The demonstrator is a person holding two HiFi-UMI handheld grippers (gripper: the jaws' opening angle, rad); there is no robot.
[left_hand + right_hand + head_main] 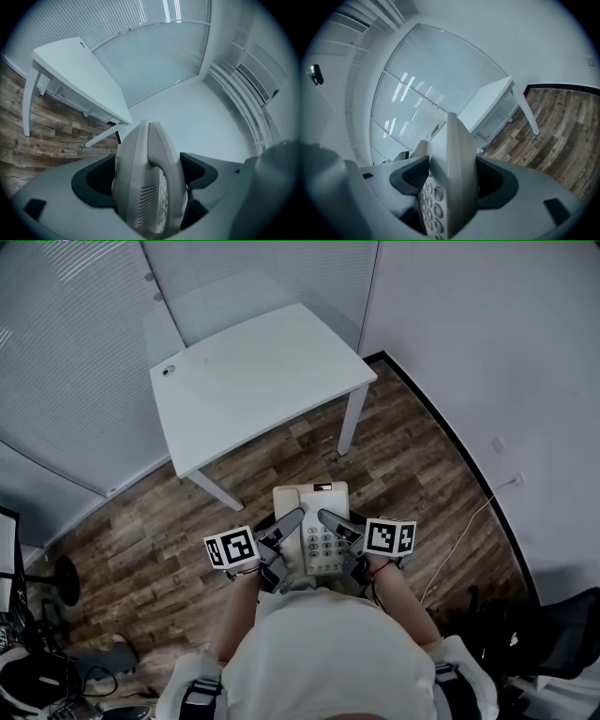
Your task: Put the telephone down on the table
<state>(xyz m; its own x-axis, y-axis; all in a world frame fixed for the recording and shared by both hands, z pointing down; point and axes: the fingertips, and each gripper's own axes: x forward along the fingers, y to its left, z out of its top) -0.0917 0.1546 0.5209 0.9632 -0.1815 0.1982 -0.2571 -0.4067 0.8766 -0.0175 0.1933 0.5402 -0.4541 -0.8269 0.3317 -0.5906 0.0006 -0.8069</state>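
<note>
A beige desk telephone (316, 526) with its handset on the left and a keypad hangs in the air in front of me, above the wooden floor. My left gripper (281, 535) is shut on the telephone's handset side (145, 183), edge-on between the jaws. My right gripper (339, 531) is shut on its other side (452, 173), keypad buttons showing below the jaw. The white table (258, 381) stands ahead, a short way beyond the telephone; it shows at upper left in the left gripper view as the table (75, 70) and at right of centre in the right gripper view as the table (490, 105).
A small round cable port (168, 370) sits at the table's far left corner. Glass partitions with blinds (75, 352) stand left and behind the table, a white wall (497, 343) to the right. A cable (459, 540) trails over the floor at right. Chair bases and gear (37, 652) lie at lower left.
</note>
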